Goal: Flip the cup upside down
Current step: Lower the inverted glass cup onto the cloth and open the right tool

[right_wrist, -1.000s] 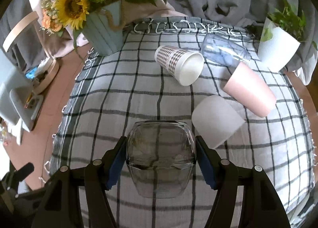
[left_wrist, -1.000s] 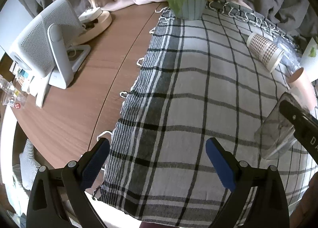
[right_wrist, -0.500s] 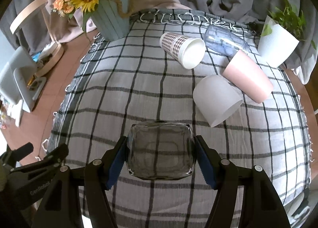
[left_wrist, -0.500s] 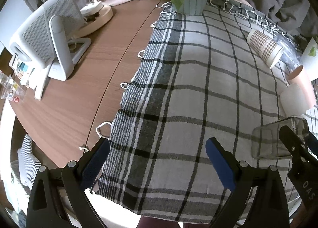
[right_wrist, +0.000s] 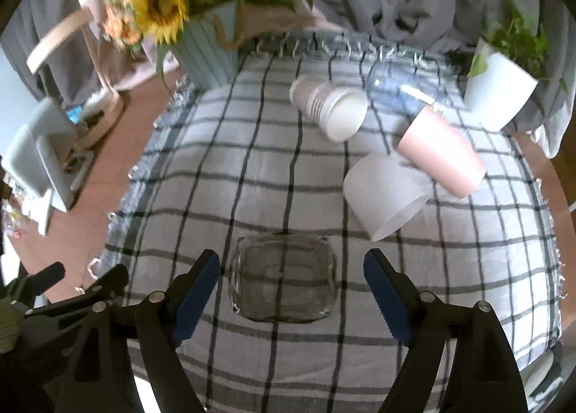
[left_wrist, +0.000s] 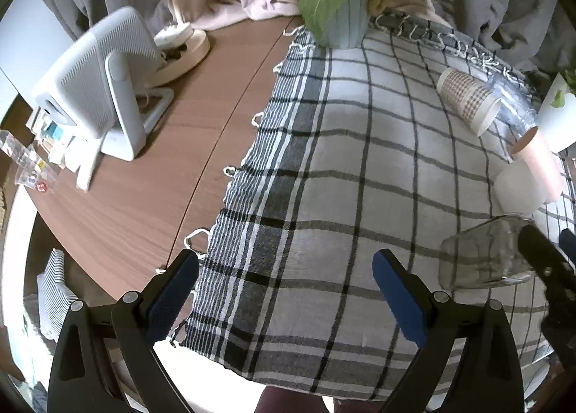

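Sitting upside down on the checked cloth (right_wrist: 252, 175), the glass cup (right_wrist: 283, 279) is between the wide-open right gripper (right_wrist: 291, 279) pads, not touching; left gripper (left_wrist: 284, 290) is open too.

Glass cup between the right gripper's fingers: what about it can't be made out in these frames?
- Glass cup, right wrist view: the clear glass shows the plaid cloth through it, so rim-down versus base-down cannot be told.
- Left wrist view: the right gripper's finger covers the cup's far side.
- Sunflower vase: motion-blurred.
- Clear cup behind the pink cup: outline faint.
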Motion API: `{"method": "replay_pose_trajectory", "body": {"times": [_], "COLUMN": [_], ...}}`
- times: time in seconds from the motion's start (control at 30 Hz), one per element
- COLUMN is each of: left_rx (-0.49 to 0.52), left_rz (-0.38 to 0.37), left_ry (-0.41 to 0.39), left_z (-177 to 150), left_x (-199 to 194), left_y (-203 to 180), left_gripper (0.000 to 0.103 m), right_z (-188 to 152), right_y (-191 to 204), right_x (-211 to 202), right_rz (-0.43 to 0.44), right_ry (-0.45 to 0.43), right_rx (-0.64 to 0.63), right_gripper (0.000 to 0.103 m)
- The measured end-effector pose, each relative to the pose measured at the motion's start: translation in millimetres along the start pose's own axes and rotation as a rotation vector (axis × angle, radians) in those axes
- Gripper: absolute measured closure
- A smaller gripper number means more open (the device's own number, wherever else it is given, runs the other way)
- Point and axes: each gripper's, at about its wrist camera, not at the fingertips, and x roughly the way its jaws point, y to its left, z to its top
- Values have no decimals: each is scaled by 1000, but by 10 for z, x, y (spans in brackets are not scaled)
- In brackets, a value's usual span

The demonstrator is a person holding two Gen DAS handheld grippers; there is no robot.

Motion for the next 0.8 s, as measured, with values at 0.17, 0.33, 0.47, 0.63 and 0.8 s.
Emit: {"method": "replay_pose_trajectory", "body": {"times": [0.17, 0.33, 0.47, 0.63, 0.8], "left_rx": [32, 70, 81, 88, 89], "left_rz": [-12, -40, -75, -89, -88], "left_ry": [-67, -125, -143, -181, -213], "left_z": [-57, -189, -300, -437, -595], "left_x": [-291, -600, -784, -1015, -1207], "left_y": [-157, -385, -523, -627, -704], "left_gripper": [0, 0, 0, 0, 0], "right_z": [0, -111, -229, -375, -545], "right_y": [-168, -434, -637, -841, -944], "right_x": [-340, -761, -999, -1190, -1311], "right_rz": [-6, -39, -49, -36, -25], "right_ry": [-56, -132, -162, -166, -174], "right_rx": [27, 68, 98, 119, 120], "right_gripper": [16, 12, 10, 10, 9]}}
